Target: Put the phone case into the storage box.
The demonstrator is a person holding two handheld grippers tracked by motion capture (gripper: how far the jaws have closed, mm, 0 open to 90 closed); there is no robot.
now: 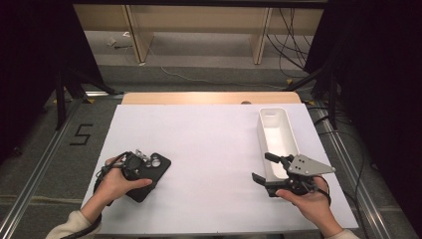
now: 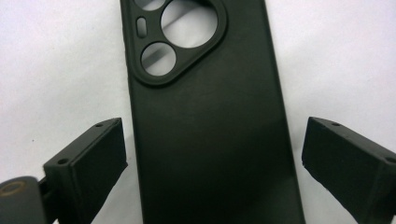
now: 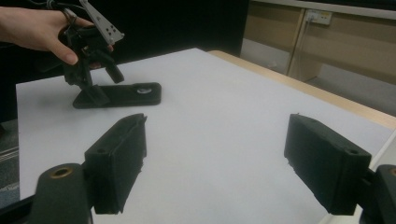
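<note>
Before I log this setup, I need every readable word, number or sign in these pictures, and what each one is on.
"5": black mark on the grey floor, left of the table.
Black phone case: no brand or lettering readable.
White bin: no label to be seen.
Wall socket: too small and blurred to read.

Black phone case [image 2: 210, 140], white tray [image 1: 277, 134]

White sheet [image 1: 214, 149] spread over most of a wooden table [image 1: 209, 97], bare wood left along the far edge. Long white tray [image 1: 276, 130] lying near the right edge, toward the far right corner. Grey floor beyond, crossed by cables [image 1: 291, 42].
</note>
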